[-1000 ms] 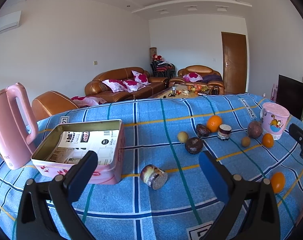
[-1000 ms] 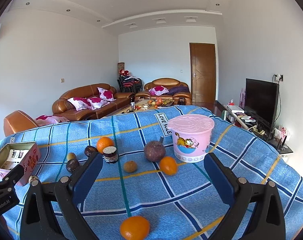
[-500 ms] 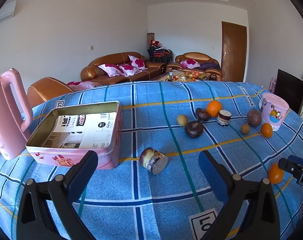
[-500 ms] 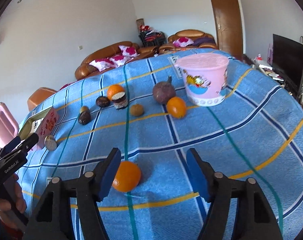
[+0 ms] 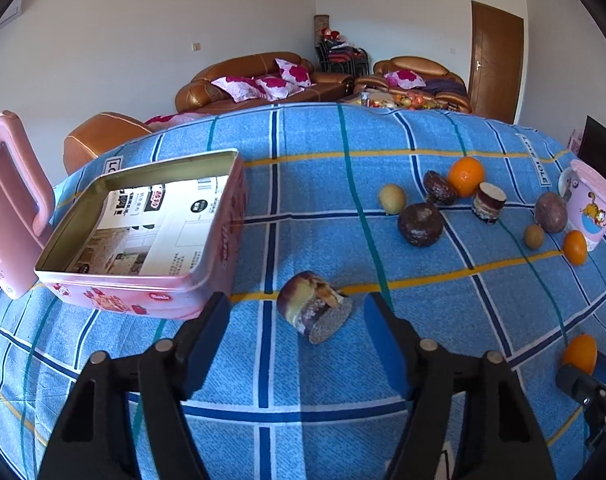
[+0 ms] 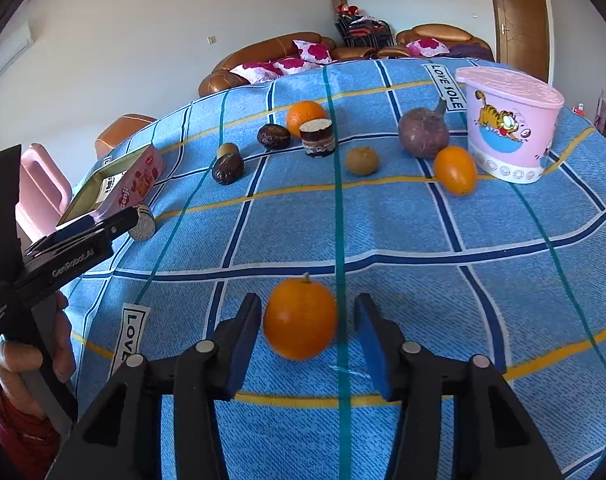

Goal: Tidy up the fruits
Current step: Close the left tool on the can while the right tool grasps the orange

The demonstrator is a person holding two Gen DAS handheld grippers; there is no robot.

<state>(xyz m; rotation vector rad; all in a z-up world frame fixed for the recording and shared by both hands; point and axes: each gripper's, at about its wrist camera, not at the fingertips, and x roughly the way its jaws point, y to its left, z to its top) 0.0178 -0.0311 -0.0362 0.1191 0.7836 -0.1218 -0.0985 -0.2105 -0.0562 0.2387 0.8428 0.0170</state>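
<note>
Left gripper (image 5: 297, 330): your jaws stood released either side of the cut fruit piece (image 5: 314, 306), just right of the pink tin (image 5: 143, 236).

Right gripper (image 6: 307, 332): jaws released, bracketing the orange (image 6: 300, 317), well right of the tin. Risk: round fruit might have rolled off the desk (image 6: 423, 240) if pinched off-centre.

Blue checked cloth (image 6: 423, 232) over the whole table. Lying directly on it: open pink tin (image 5: 151, 236), pink kettle (image 5: 11, 208), pink lidded tub (image 6: 507, 124), cut fruit piece (image 5: 313, 306), three oranges, dark and brownish fruits scattered between.
</note>
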